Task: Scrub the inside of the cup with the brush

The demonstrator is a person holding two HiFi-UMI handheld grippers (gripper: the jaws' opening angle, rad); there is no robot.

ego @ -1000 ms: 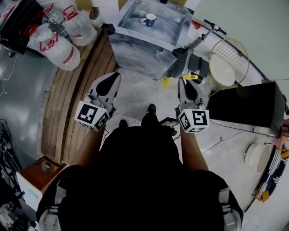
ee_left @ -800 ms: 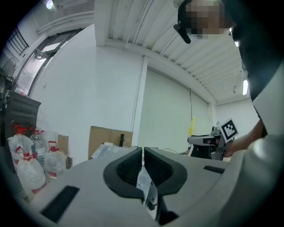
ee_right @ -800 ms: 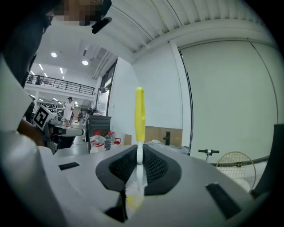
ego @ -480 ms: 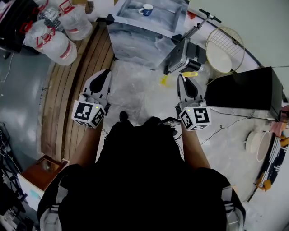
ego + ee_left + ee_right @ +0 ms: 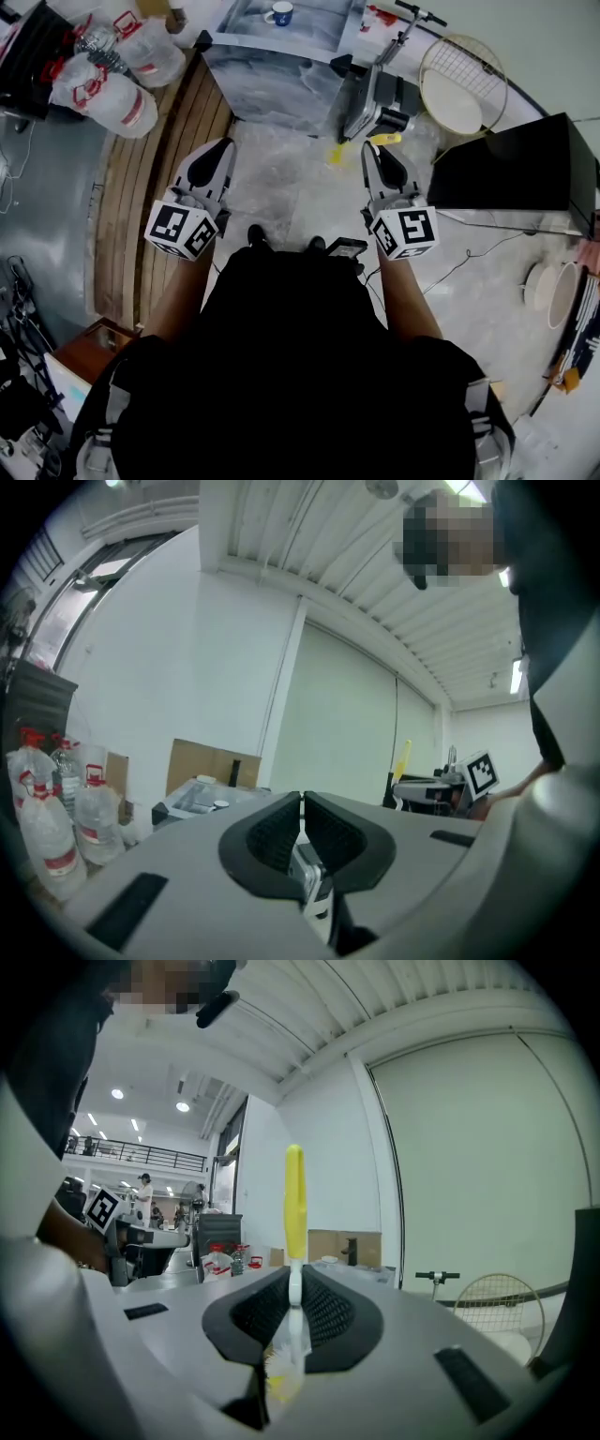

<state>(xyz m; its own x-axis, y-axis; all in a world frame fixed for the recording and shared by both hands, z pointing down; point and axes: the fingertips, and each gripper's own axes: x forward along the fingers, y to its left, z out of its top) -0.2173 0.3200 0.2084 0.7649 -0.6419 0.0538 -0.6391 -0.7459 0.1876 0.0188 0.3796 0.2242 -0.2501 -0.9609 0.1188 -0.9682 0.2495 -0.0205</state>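
Torso (image 5: 300, 356) in dark clothing, nearest the head camera. Ahead of it, left gripper (image 5: 228, 146): jaws pressed together, nothing between them, held above the pale floor (image 5: 291, 197). Beside it and well apart, right gripper (image 5: 369, 148): jaws clamped on the white neck of the brush (image 5: 294, 1194); yellow handle projects past the tips, bristle end lies back toward the gripper body. Left of the left gripper, wood-plank strip (image 5: 141, 206). Right of the right gripper, black box (image 5: 511, 173). Farther ahead, steel bench (image 5: 281, 89). On its top, cup (image 5: 278, 13), blue and white, upright, well apart from the 2 grippers and the brush. Far left, clear bottles (image 5: 112, 80) with red handles. Far right, round wire grid (image 5: 462, 82).
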